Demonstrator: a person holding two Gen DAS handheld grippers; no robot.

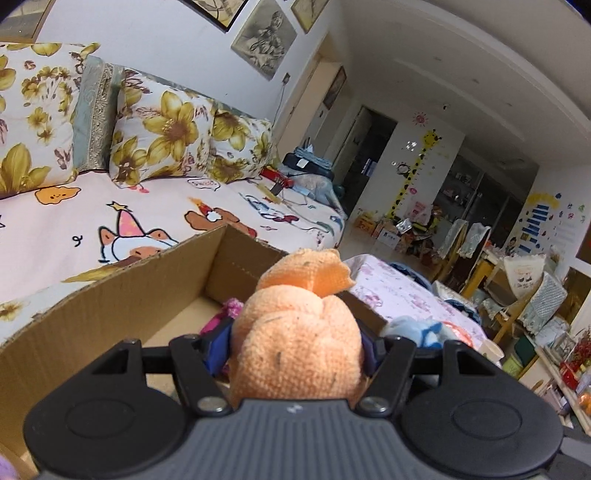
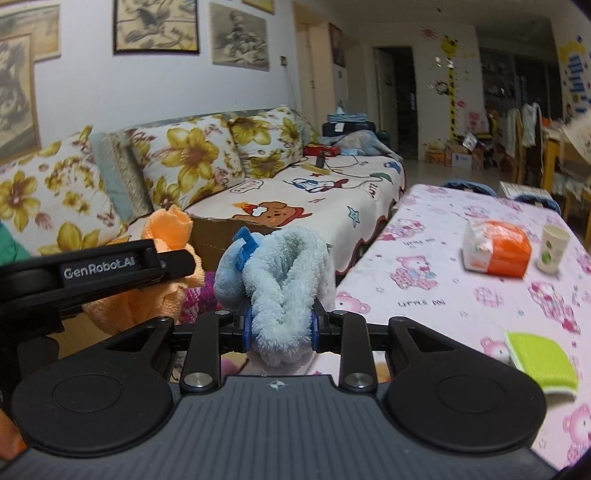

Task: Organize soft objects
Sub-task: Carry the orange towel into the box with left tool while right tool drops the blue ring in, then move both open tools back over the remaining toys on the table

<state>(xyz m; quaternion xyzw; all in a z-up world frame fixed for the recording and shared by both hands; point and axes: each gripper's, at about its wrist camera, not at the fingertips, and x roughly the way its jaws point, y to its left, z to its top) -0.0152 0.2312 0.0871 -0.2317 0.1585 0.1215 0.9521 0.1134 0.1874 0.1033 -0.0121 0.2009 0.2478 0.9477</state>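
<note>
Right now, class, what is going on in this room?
A person is sorting soft things with two handheld grippers. The left gripper is shut on a rolled orange terry cloth over an open brown cardboard box. The right gripper is shut on a fluffy pale-blue towel beside it.

I'm working in a lived-in home living room: a sofa (image 2: 280, 206) under a cartoon sheet with floral cushions (image 2: 192, 158), framed pictures (image 2: 155, 26) on the wall, a giraffe height-chart sticker (image 2: 452, 85), and a table (image 2: 443, 295) in pink teddy-bear cloth.
</note>
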